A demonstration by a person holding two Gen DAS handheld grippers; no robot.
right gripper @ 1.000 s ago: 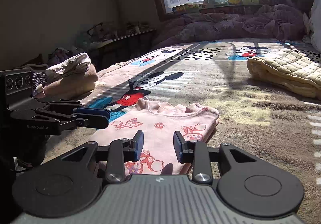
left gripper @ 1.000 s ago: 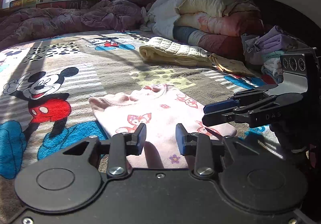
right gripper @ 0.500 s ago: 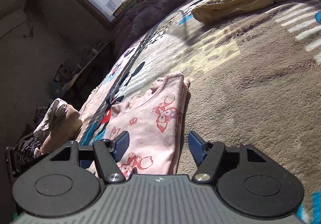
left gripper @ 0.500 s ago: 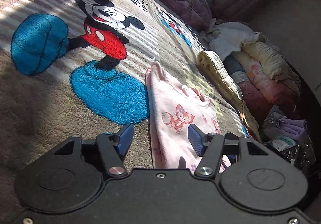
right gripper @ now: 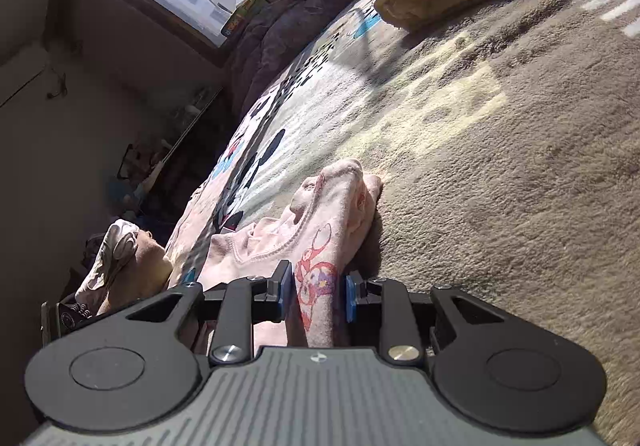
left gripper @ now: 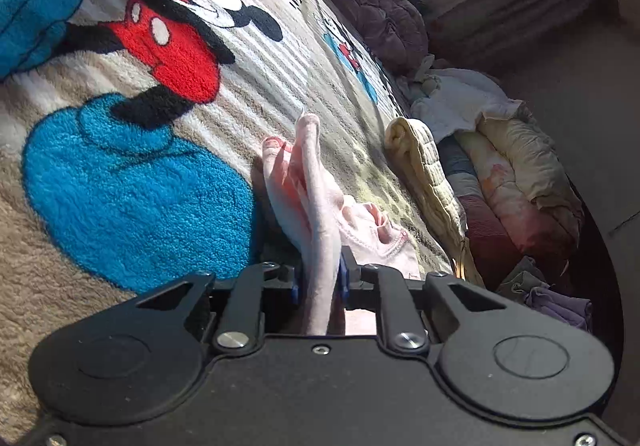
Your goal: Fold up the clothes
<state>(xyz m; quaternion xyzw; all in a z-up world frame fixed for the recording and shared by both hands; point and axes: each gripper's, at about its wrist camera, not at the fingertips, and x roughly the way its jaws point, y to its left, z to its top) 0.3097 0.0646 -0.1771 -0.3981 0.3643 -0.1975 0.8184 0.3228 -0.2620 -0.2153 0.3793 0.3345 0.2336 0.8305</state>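
Half a second before, both pairs of jaws had stood spread over the flat pink garment; now each had closed on it. The left gripper (left gripper: 319,282) pinched a bunched fold of the pink garment (left gripper: 316,202) between its blue pads, the soft knit rising in a narrow ridge. The right gripper (right gripper: 315,292) pinched the opposite edge of the pink garment (right gripper: 320,242), at its red printed animal. The garment lay crumpled on the plush, shaggy cartoon blanket (left gripper: 132,182), beside that blanket's blue patch. A quilted, pale yellow folded cover (left gripper: 424,170) lay beyond the garment on the blanket.
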